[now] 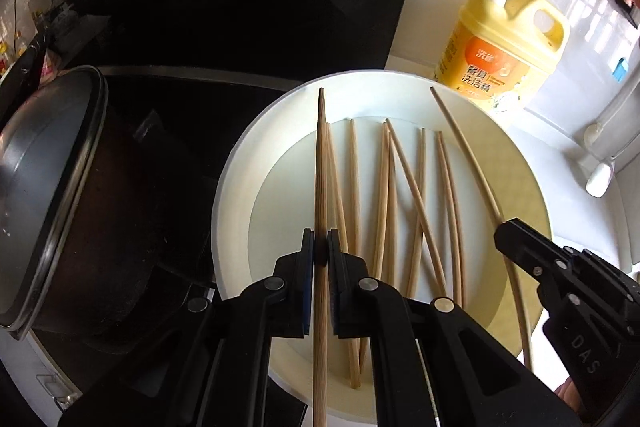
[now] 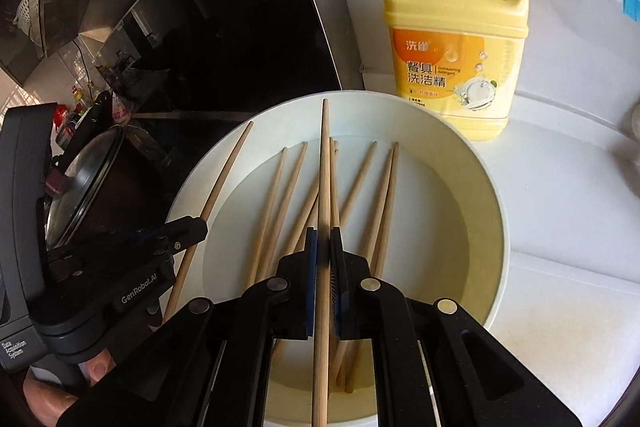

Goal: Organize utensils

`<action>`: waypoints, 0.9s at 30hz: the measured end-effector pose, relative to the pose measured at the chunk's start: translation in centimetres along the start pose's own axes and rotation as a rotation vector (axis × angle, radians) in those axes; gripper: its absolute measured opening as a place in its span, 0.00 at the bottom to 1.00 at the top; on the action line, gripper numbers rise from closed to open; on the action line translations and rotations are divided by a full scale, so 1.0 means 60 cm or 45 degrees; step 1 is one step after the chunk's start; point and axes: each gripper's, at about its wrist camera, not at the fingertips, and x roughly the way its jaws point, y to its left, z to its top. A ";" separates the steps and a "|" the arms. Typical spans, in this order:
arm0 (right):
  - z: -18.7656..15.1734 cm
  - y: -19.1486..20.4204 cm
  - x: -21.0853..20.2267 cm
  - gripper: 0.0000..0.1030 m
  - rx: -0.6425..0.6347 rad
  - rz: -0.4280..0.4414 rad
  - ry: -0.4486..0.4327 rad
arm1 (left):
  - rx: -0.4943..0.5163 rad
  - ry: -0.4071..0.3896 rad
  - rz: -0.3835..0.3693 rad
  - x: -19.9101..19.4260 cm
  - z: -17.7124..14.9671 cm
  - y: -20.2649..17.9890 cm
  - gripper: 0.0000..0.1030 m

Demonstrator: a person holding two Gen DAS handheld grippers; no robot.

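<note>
A white round bowl [image 1: 236, 187] holds several loose wooden chopsticks [image 1: 354, 187]. My left gripper [image 1: 320, 247] is shut on one wooden chopstick [image 1: 321, 167], held lengthwise above the bowl's left side. My right gripper [image 2: 323, 247] is shut on another chopstick [image 2: 325, 163], held lengthwise above the bowl's [image 2: 496, 211] middle. The right gripper shows at the right of the left wrist view [image 1: 516, 239], with its chopstick [image 1: 468, 151] curving over the bowl rim. The left gripper shows at the left of the right wrist view [image 2: 188, 231], with its chopstick [image 2: 224, 171].
A yellow dish soap pump bottle [image 2: 456, 39] stands on the white counter [image 2: 560, 187] behind the bowl. A dark pot with a glass lid [image 1: 44, 187] sits left of the bowl on a black stove. A dark glossy panel [image 2: 224, 27] rises behind.
</note>
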 end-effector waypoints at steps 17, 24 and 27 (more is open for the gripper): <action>0.015 -0.007 0.049 0.27 0.010 -0.002 0.102 | -0.036 0.050 0.087 0.034 0.004 -0.001 0.70; 0.014 -0.011 0.009 0.39 -0.018 -0.039 0.043 | -0.089 0.043 0.105 0.006 -0.001 0.010 0.88; 0.007 -0.013 -0.008 0.41 -0.015 -0.050 0.034 | -0.118 0.068 0.097 0.004 -0.004 0.016 0.91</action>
